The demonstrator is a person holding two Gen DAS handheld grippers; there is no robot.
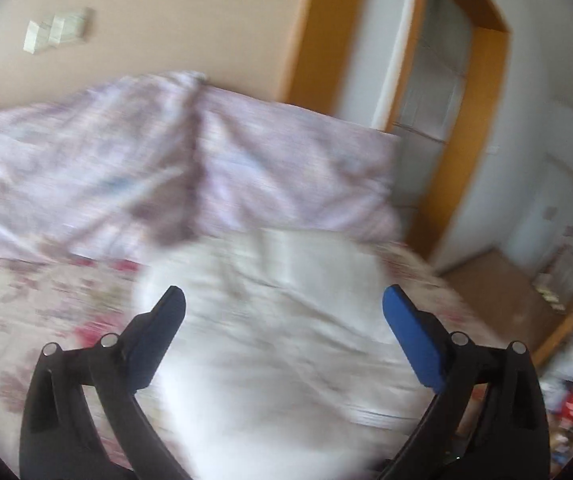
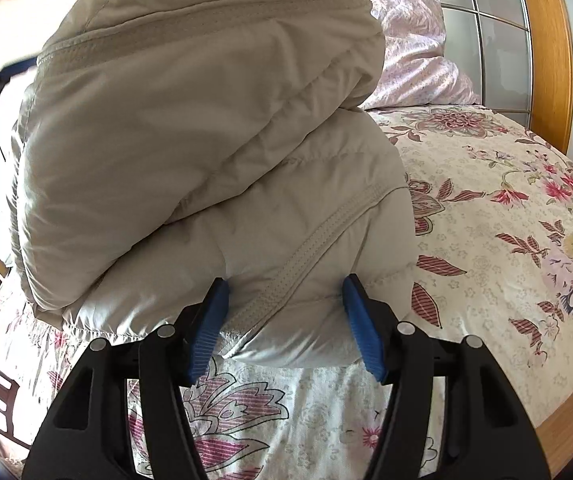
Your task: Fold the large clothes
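A pale beige padded jacket (image 2: 206,140) lies folded over itself in a thick bundle on the floral bedspread (image 2: 506,220). My right gripper (image 2: 286,282) is shut on the jacket's near lower fold, with a blue pad pressing into each side beside the zipper seam. In the blurred left wrist view the same jacket (image 1: 266,360) shows as a white mass under my left gripper (image 1: 284,294). That gripper stands wide open above it, and nothing sits between its fingers.
A lilac patterned pillow or duvet (image 1: 126,160) is heaped at the head of the bed, also visible behind the jacket (image 2: 414,60). A wooden headboard with frosted panels (image 2: 546,60) stands behind. The bed's wooden edge (image 2: 566,400) runs at the right. An orange door frame (image 1: 466,140) stands beyond the bed.
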